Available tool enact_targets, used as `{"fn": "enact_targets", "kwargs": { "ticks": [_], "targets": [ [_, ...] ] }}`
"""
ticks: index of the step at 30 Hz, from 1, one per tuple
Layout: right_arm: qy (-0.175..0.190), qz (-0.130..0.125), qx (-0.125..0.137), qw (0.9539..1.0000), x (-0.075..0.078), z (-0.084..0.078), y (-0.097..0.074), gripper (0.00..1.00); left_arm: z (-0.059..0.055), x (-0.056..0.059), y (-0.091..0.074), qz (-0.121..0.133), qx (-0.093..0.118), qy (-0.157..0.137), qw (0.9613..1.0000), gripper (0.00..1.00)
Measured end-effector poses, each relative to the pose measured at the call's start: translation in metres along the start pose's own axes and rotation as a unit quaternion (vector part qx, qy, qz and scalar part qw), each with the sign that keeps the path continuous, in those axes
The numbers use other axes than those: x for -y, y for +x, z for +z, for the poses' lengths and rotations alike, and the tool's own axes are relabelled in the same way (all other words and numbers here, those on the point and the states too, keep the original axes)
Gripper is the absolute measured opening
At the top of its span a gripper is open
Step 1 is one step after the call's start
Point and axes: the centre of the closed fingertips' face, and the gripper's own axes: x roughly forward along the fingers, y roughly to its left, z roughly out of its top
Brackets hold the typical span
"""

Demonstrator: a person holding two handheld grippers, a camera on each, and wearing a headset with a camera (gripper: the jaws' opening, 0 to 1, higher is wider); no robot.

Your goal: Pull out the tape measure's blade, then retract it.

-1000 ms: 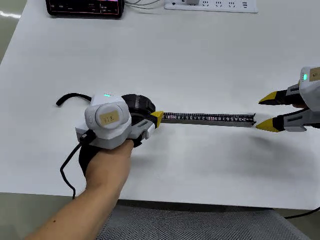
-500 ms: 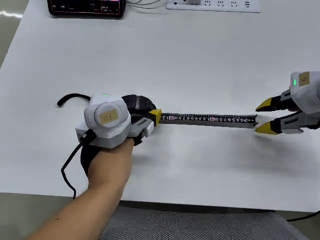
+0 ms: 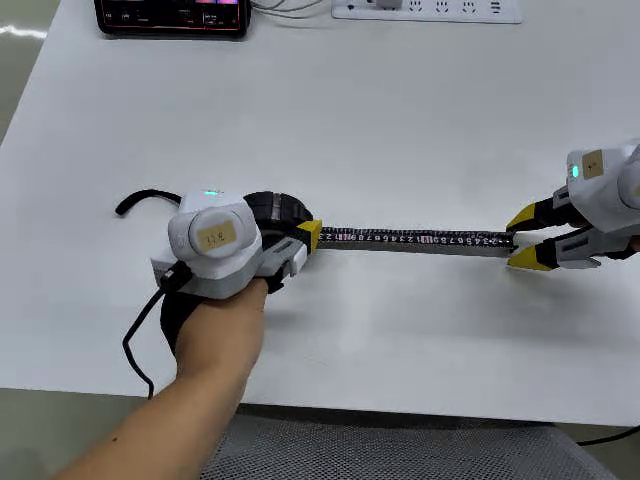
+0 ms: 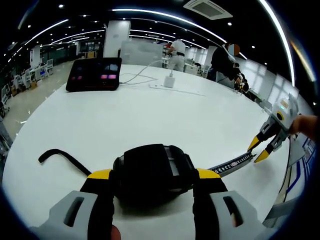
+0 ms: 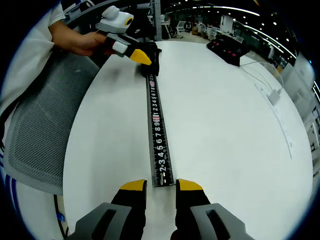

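Clamping rounded black tape measure (image 3: 272, 208), left tool (image 4: 153, 176), right tool (image 5: 161, 186) spread, straddling flat numbered blade (image 5: 157, 130) tip

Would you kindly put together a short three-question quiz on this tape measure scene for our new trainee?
1. True or false: the blade is fully wound back into the tape measure case.
2. What is the left gripper shut on? A) the tape measure case B) the power strip C) the black cable
3. Fill in: the right gripper is open, its jaws on either side of the blade's ____.
Key: 1 false; 2 A; 3 tip.
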Motion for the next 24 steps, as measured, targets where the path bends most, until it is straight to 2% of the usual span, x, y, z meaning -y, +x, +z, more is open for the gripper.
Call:
{"fn": "enact_targets", "kwargs": {
  "ticks": [11, 24],
  "targets": [
    [-0.014, -0.004, -0.005, 0.9999, 0.0037, 0.0007, 0.0046, 0.12, 0.0005, 0.0008, -0.001, -0.001, 0.001, -0.002, 1.0, 0.59],
    [-0.017, -0.008, -0.006, 0.9998, 0.0053, -0.0005, 0.0062, 0.12, 0.0012, -0.0014, 0.0022, 0.003, -0.001, -0.014, 0.9999, 0.6]
  ]
}}
